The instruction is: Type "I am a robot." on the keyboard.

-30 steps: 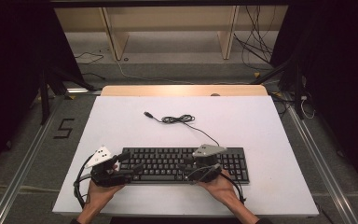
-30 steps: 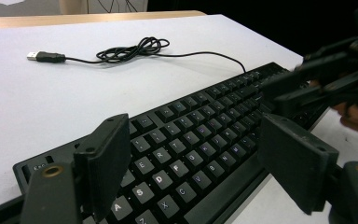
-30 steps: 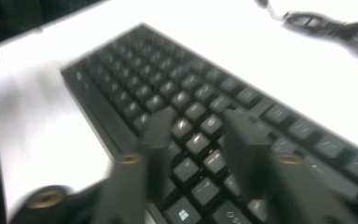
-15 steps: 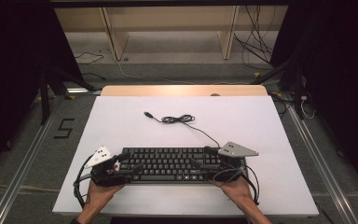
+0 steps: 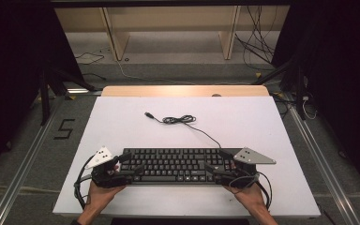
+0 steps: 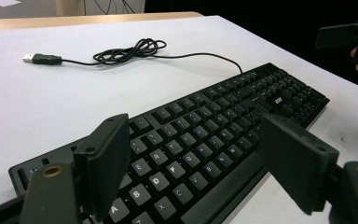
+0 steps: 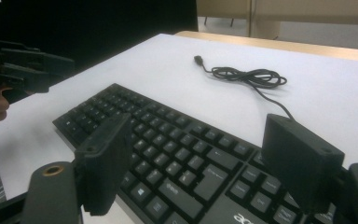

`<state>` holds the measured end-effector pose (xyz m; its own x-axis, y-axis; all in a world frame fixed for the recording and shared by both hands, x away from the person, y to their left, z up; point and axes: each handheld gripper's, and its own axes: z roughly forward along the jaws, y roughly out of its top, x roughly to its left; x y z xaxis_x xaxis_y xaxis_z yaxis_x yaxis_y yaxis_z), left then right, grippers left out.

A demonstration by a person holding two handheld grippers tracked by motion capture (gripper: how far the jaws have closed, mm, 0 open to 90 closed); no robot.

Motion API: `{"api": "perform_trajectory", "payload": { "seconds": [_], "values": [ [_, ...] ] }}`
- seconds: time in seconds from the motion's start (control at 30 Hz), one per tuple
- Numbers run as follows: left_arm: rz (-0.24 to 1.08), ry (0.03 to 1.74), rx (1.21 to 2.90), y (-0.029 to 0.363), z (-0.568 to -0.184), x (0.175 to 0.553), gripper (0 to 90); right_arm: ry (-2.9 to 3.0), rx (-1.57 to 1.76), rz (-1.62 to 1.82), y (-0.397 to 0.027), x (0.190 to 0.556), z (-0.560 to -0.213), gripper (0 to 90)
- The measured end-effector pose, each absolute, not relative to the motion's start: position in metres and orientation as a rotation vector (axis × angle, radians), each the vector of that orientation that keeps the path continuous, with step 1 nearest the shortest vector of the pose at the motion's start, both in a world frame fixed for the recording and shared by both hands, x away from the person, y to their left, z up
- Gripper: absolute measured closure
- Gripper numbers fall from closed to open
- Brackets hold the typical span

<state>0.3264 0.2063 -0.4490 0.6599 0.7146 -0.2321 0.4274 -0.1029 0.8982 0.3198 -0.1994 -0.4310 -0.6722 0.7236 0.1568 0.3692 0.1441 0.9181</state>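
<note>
Both grippers, left (image 5: 130, 164) and right (image 5: 216, 161), gape wide over the keyboard (image 5: 176, 165) ends; the right's jaws just opened, so close both evenly.

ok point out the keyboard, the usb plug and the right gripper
keyboard (image 5: 173, 165), high view, middle of the key field
usb plug (image 6: 41, 59), left gripper view, black plug body behind the metal tip
right gripper (image 5: 218, 162), high view, midway between its open jaw tips
</note>
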Motion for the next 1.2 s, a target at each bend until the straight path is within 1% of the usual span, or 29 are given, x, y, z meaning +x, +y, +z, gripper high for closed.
{"api": "perform_trajectory", "payload": {
  "seconds": [0.23, 0.53, 1.2],
  "values": [
    [0.309, 0.919, 1.732, 0.206, -0.449, 0.326, 24.1, 2.091, 1.056, 1.527, -0.209, 0.311, -0.436, 22.9],
    [0.31, 0.911, 1.73, 0.208, -0.449, 0.322, 23.0, 2.07, 1.038, 1.503, -0.219, 0.301, -0.438, 22.4],
    [0.313, 0.916, 1.734, 0.207, -0.45, 0.322, 22.8, 2.055, 1.051, 1.501, -0.221, 0.301, -0.439, 22.3]
  ]
}}
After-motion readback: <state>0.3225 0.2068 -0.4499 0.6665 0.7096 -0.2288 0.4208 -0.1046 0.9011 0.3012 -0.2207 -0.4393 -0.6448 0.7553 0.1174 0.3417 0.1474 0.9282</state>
